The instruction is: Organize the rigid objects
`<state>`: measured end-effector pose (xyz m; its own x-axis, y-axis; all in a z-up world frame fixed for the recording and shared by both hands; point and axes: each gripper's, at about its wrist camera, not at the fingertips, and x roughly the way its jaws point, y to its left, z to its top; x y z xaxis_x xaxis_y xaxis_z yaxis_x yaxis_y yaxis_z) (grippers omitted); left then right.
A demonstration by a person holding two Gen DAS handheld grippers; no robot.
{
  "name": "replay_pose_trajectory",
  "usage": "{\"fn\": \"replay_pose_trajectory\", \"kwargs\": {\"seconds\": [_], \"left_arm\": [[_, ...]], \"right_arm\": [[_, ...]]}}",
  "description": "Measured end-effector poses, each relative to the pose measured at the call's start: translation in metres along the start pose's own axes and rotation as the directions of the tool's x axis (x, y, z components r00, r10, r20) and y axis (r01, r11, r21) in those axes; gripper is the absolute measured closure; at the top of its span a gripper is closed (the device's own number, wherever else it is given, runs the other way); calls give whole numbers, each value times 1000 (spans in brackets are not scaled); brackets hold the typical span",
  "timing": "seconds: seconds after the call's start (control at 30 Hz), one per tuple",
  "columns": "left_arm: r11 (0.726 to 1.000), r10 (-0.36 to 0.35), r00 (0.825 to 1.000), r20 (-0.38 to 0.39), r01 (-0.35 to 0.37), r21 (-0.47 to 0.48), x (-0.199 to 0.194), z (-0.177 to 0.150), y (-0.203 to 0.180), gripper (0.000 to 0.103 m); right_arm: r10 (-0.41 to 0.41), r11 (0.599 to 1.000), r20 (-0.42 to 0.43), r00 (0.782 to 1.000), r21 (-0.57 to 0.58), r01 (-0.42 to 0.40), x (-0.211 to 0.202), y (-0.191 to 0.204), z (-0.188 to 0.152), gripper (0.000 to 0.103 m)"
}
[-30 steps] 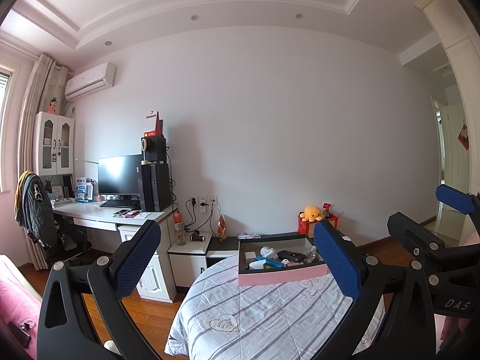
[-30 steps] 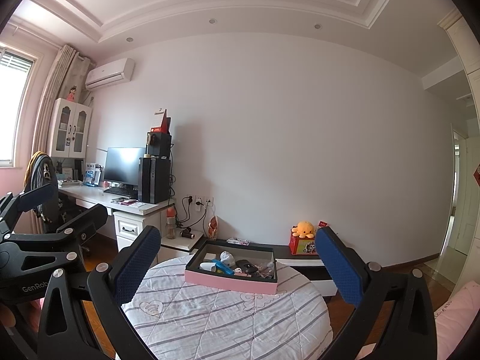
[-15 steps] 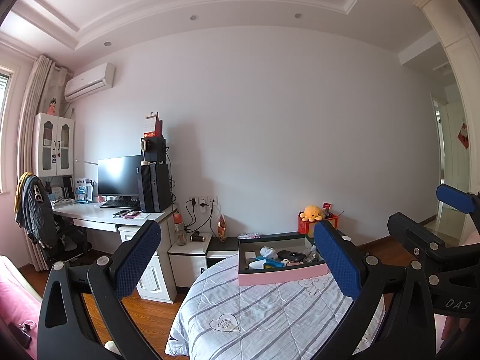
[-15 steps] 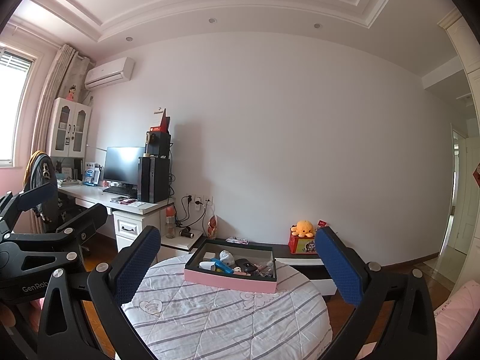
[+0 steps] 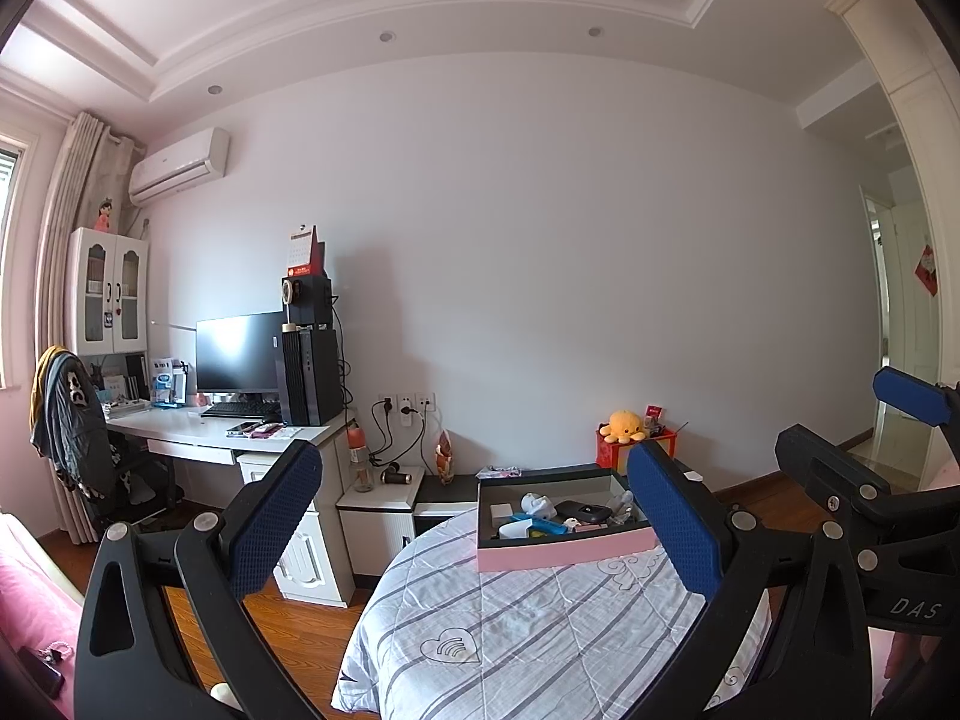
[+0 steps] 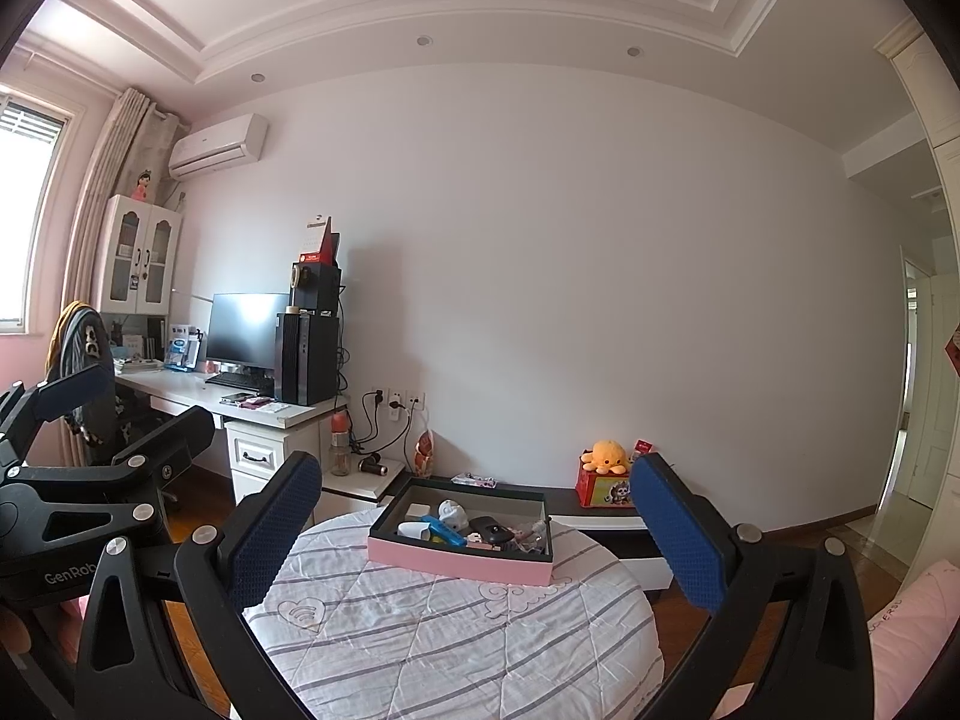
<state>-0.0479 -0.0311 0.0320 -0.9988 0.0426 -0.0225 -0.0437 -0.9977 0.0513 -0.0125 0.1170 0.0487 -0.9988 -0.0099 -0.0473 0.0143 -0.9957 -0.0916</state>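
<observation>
Pink box [image 6: 459,566] w/ maybe mouse [image 6: 497,536] inside

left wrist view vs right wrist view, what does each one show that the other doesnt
Only the left wrist view shows the right gripper from outside, at its right edge.

Only the right wrist view shows the left gripper from outside, at its left edge, and the window.

Both show the pink box of small items on the striped quilted table, the orange octopus plush, the desk with its monitor, and each view's own open blue-padded fingers.
</observation>
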Motion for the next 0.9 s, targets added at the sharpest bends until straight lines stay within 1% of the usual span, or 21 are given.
{"fn": "replay_pose_trajectory", "kwargs": {"seconds": [0.33,0.5,0.9], "left_arm": [[1000,0,1000,3,0,0,-2,0,2,0],[1000,2,1000,27,-2,0,-8,-1,8,0],[1000,-4,1000,31,4,4,-8,0,11,0]], "right_arm": [[5,1000,-2,1000,-4,-5,-1,1,-1,0],[13,1000,0,1000,-3,-13,-2,0,-2,0],[10,1000,5,1000,-3,-10,-5,0,-1,0]]}}
